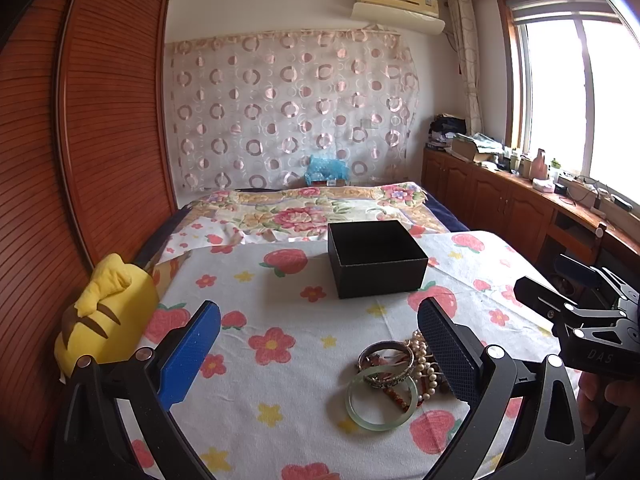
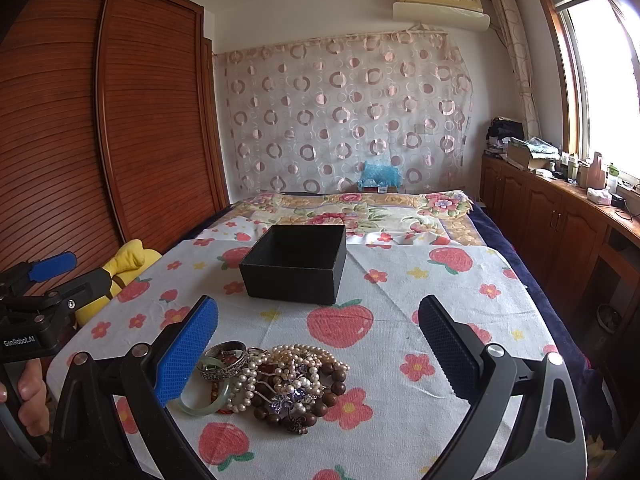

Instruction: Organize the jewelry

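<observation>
- The left gripper (image 1: 320, 356) is held with its jaws wide apart and nothing between them, above the cloth (image 1: 256, 288).
- No piece appears yet moved; the first pickup seems in hand.
- The jewelry pile (image 2: 276, 384) lies tangled near the front: a green bangle (image 1: 382, 400), a silver bangle (image 2: 224, 362), pearls, brown beads.
- The black box (image 2: 298, 264) stands open beyond it, apparently empty.
- The right gripper (image 2: 320, 356), likewise spread, is held over the pile; one piece must be singled out.

Jewelry pile (image 2: 276, 384) and open black box (image 2: 296, 264)
Bangles, pearls and wooden beads are heaped together; the empty box is placed upright behind them, apart.
</observation>
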The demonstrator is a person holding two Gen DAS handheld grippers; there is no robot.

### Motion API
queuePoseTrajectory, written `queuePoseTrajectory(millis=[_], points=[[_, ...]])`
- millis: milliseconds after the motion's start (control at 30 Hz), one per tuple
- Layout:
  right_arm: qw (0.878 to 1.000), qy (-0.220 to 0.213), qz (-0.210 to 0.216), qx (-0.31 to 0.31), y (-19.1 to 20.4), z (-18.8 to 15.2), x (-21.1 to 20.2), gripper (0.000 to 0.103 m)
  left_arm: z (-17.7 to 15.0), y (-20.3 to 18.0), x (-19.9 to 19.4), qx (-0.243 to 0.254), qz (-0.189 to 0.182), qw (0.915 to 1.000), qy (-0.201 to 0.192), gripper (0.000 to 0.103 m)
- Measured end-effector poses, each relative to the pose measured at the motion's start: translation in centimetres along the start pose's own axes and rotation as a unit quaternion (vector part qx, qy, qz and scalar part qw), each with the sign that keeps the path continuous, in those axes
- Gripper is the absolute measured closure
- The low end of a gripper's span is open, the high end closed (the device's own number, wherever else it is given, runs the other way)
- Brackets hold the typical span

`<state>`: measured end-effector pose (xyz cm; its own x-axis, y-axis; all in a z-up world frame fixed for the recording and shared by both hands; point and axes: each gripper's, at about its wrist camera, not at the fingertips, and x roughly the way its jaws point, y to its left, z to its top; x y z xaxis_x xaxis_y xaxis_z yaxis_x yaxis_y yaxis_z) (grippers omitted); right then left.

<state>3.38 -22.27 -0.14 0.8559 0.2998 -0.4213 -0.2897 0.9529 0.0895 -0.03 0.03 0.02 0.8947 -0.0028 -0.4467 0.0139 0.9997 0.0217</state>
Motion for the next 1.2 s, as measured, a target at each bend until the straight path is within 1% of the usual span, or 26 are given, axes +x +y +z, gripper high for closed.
queuePoseTrajectory(millis=[1000, 1200], points=[[1.0, 0.0, 0.0, -0.001, -0.01, 0.01, -0.02, 0.003, -0.01, 0.03, -0.01, -0.001, -0.001, 1.0, -0.002, 0.008], [1.0, 0.004, 0.003, -0.003, 0.3, -0.16, 0.28, 0.003, -0.13, 0.27, 0.19, -0.002, -0.001, 1.0, 0.007, 0.008]])
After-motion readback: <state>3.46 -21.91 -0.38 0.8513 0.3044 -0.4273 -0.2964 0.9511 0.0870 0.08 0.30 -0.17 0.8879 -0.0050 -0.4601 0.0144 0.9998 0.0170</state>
